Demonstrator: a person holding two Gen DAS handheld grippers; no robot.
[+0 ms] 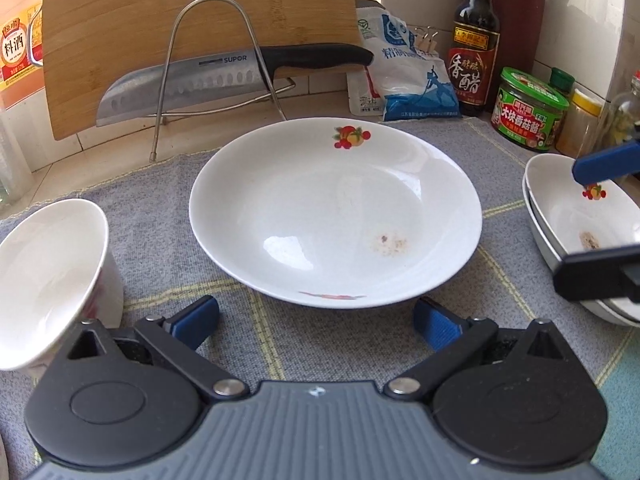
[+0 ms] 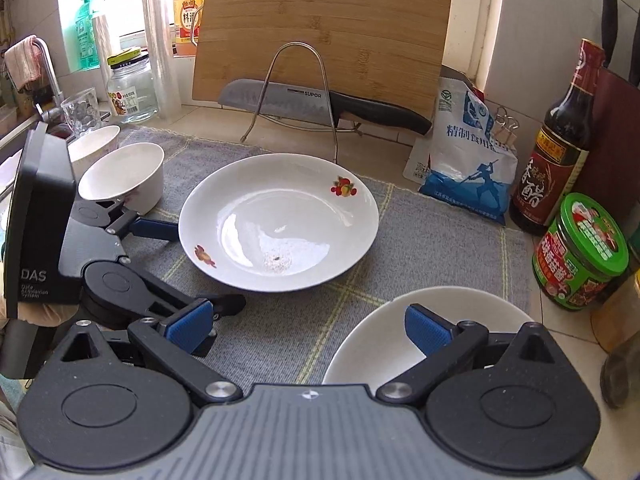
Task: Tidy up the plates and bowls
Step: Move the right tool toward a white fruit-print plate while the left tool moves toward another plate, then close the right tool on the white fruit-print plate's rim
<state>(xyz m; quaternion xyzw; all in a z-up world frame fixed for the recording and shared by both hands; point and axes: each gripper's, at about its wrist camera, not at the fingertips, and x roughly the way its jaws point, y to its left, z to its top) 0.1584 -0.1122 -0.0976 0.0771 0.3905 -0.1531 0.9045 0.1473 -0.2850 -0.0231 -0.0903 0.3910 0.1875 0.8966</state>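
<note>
White glazed ceramic throughout: left of the wide fruit-printed plate (image 1: 335, 212) stands a deep white bowl (image 1: 48, 280). Before the plate hangs the left gripper (image 1: 316, 320), jaws wide. Right of the plate, apparently two nested bowls (image 1: 580, 220), right gripper (image 2: 308, 326) spread above. Slick, brittle; grip rims.

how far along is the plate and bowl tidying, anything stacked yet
Done: one pair of plates already sits nested at the right edge of the grey mat. In hand: nothing; the left gripper is open just short of the big plate, and the right gripper is open over the nested pair. Left: the big plate and the two bowls are still separate.
</note>
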